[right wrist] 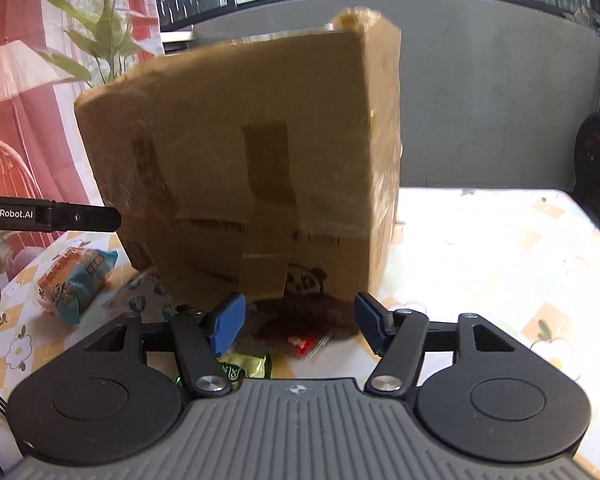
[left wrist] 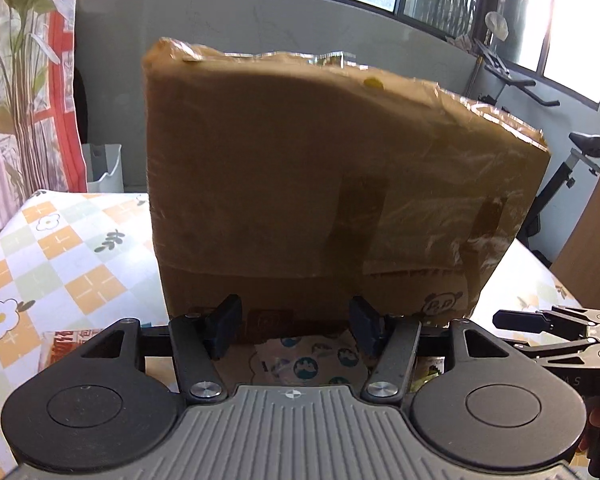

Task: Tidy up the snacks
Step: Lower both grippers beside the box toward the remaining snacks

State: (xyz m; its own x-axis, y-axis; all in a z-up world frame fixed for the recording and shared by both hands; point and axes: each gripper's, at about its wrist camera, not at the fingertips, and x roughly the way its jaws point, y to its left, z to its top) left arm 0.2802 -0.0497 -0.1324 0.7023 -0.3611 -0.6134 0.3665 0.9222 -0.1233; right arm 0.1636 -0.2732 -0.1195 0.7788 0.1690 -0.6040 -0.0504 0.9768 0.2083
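Both claws stand apart with nothing between the pads, and I'm working across from the left. Left claw (left wrist: 296,326) first: fingers spread, aimed straight at the foot of the cardboard box (left wrist: 320,184), which stands tall dead ahead on the desk (left wrist: 60,248) and fills most of my view. Just short of the tips, tucked against the box's base, lies a pale packet with blue round prints (left wrist: 304,364), its near part hidden under the claw's body. Off to the left edge I catch an orange-printed wrapper (left wrist: 66,344), partly cut off by the claw.

Right claw (right wrist: 296,328) now: also spread, also facing the box's base. Between its tips and the box sits a dark blurred wrapper with a red-and-white packet (right wrist: 306,344) in front, and a green packet (right wrist: 244,370) lies by the left pad. An orange-and-teal snack bag (right wrist: 78,280) lies well to the left, nearer my left claw (right wrist: 112,216), whose tip pokes in there.

My read: each hand has a snack almost directly beneath its tips, so the coming move is a short drop, not a reach.
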